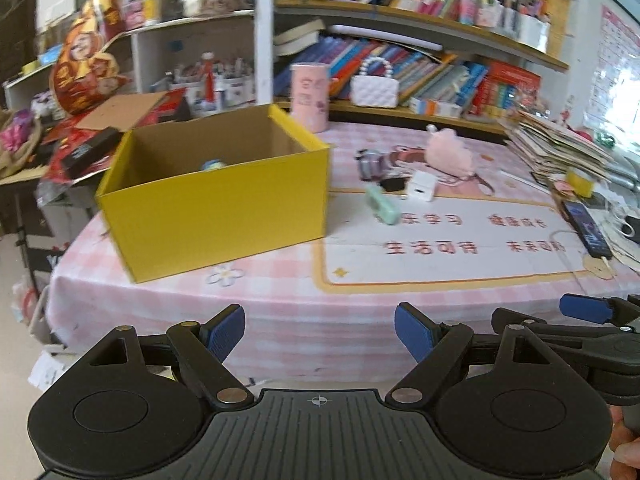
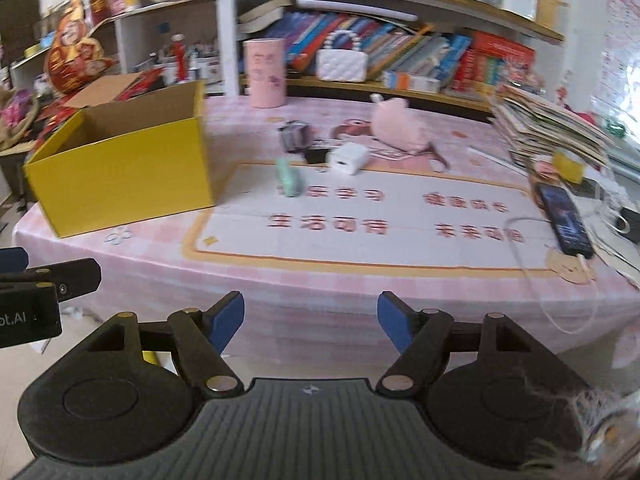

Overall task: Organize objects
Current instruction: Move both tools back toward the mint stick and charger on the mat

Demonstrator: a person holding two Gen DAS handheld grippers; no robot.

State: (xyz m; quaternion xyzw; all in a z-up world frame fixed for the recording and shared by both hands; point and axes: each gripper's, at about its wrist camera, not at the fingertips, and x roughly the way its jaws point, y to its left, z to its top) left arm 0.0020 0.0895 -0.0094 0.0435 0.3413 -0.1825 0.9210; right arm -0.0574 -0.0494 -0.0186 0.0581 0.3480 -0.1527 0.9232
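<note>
A yellow cardboard box (image 1: pixel 218 208) (image 2: pixel 120 176) stands open on the left of the pink checked table, with a small blue-topped thing (image 1: pixel 212 165) inside. To its right lie a mint green item (image 1: pixel 382 204) (image 2: pixel 290 178), a white cube charger (image 1: pixel 420 186) (image 2: pixel 348 159), a small black square (image 1: pixel 392 183), a grey-purple toy (image 1: pixel 370 162) (image 2: pixel 295 136) and a pink plush (image 1: pixel 448 148) (image 2: pixel 398 122). My left gripper (image 1: pixel 319 334) hangs open before the table's front edge, nothing between its blue pads. My right gripper (image 2: pixel 310 322) is also open and empty, beside the left one.
A pink cylinder tin (image 1: pixel 310 96) and a white quilted purse (image 1: pixel 375 88) stand at the back under bookshelves. A stack of papers (image 1: pixel 560 148) and a phone on a cable (image 1: pixel 586 228) (image 2: pixel 566 220) fill the right side. Clutter and red packets (image 1: pixel 84 76) sit left of the box.
</note>
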